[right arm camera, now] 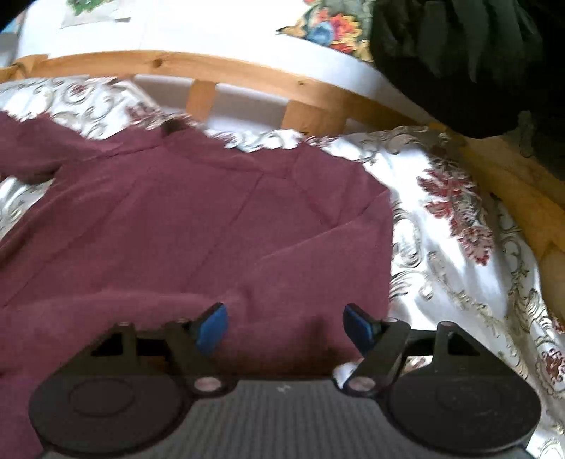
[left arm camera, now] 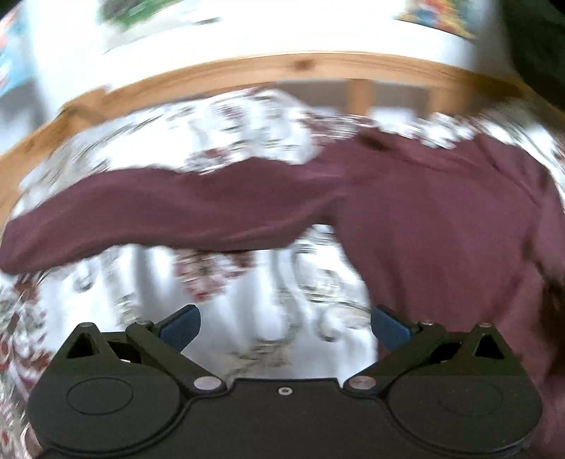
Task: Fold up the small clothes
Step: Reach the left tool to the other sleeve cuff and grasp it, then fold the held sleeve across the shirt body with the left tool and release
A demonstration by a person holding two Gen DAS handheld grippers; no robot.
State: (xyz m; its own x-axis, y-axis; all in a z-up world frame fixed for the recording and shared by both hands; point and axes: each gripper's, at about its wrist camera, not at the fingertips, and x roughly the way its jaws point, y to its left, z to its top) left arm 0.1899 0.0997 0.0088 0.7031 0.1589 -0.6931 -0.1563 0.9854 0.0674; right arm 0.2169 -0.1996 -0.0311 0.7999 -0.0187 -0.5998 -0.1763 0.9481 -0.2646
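Observation:
A maroon long-sleeved top (left arm camera: 441,226) lies spread on a flowered white bedspread (left arm camera: 247,303). In the left wrist view its sleeve (left arm camera: 152,212) stretches out to the left and its body fills the right side. My left gripper (left arm camera: 285,326) is open above the bedspread, below the sleeve, with nothing between its blue pads. In the right wrist view the top (right arm camera: 197,226) covers the left and middle, its right sleeve folded over the body. My right gripper (right arm camera: 285,326) is open just over the top's near right part, holding nothing.
A wooden bed rail (right arm camera: 226,74) with slats runs along the far side of the bedspread (right arm camera: 459,247). A dark garment (right arm camera: 469,60) hangs at the upper right, over the rail. A flowered pillow (right arm camera: 335,28) lies beyond it.

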